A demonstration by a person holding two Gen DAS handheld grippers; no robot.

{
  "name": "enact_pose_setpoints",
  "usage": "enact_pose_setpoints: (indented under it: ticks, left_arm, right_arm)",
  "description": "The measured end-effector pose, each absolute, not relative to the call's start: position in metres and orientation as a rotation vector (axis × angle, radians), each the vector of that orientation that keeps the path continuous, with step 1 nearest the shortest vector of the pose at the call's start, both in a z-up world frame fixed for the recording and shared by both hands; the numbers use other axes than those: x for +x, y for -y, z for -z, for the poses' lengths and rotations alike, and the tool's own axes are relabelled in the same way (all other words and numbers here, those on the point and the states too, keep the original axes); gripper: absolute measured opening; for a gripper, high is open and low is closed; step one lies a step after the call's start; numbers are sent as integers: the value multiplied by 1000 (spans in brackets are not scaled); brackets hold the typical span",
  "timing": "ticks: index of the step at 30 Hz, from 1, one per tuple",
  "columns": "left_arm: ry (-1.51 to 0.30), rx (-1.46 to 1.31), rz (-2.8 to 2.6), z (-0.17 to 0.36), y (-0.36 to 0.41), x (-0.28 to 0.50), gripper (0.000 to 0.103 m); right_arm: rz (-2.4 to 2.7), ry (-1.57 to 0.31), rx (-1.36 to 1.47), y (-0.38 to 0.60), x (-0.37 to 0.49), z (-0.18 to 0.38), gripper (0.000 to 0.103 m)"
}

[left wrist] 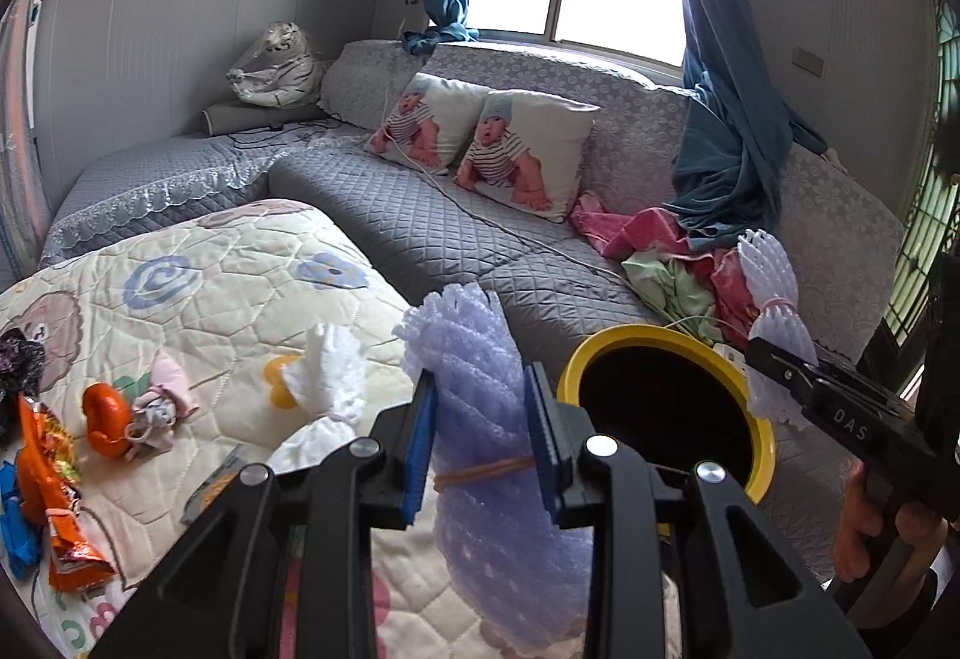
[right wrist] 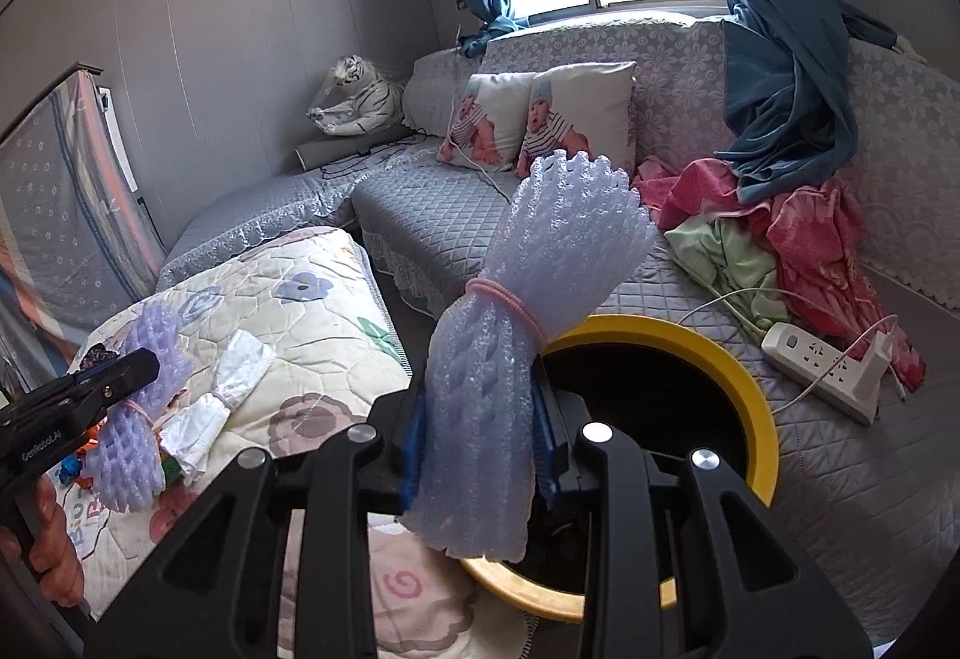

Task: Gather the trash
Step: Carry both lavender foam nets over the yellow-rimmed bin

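My left gripper [left wrist: 483, 422] is shut on a purple foam-net bundle [left wrist: 480, 479] tied with an orange rubber band, held just left of the yellow-rimmed black bin [left wrist: 762, 455]. My right gripper [right wrist: 480, 431] is shut on a pale foam-net bundle [right wrist: 528, 311] tied with a pink band, held at the near left rim of the bin [right wrist: 744, 377]. The right gripper also shows in the left wrist view [left wrist: 774, 359] over the bin's right rim. The left gripper shows in the right wrist view [right wrist: 129, 368] with its bundle [right wrist: 129, 437]. A white wrapper [left wrist: 324, 377] lies on the quilt.
Orange snack wrappers [left wrist: 54, 491], an orange toy [left wrist: 105, 419] and blue scraps [left wrist: 15, 527] lie on the patterned quilt [left wrist: 228, 287] at left. A grey sofa [left wrist: 480, 215] holds two baby-print pillows, pink and green cloths [right wrist: 798, 245] and a white power strip [right wrist: 828, 365].
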State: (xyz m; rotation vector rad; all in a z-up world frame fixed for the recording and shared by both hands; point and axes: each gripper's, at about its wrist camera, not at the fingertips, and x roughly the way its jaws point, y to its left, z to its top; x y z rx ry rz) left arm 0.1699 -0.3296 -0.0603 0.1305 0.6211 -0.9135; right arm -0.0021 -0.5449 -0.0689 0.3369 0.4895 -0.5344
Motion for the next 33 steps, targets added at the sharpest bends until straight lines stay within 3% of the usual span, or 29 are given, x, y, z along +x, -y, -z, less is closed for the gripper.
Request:
enact_pose_setpoints:
  ticks: [19,33]
  left_arm:
    - [-747,222,1099,105,478,164,28]
    - [-829,231,1104,130,518,175,28]
  right_arm:
    - [655,-601,390,621,-13,129,29]
    - [645,-652,396,632,-5,152,31]
